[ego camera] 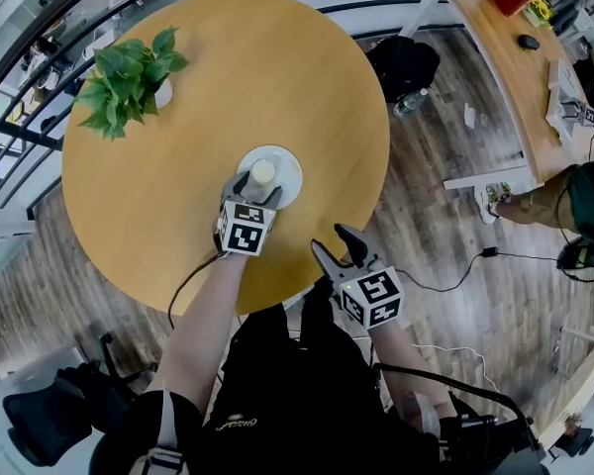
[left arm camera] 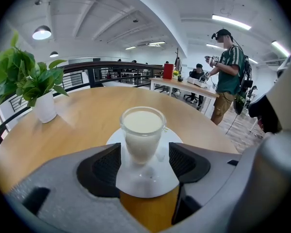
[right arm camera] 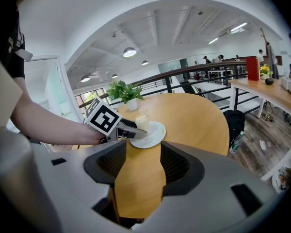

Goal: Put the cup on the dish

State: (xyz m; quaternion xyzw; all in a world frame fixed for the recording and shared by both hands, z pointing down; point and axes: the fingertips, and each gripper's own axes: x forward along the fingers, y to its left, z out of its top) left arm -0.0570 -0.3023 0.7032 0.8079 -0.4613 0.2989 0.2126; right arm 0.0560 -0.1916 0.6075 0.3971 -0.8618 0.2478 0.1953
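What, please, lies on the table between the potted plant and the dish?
Nothing: in the head view, the tabletop between the potted plant and the dish is bare wood.

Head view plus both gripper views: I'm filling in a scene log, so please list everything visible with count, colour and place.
table: one, light wood, round, centre of the head view.
dish: one, white, on the table.
cup: one, clear glass with creamy white contents, standing on the dish.
potted plant: one, green leaves in a white pot, table's far left.
desk: one, light wood, right of the table.
black bag: one, on the floor beside the table.
bystander: one, green shirt, at the desk.
left gripper: grey, fingers apart on either side of the cup.
right gripper: grey, fingers apart, empty, over the table's near edge.
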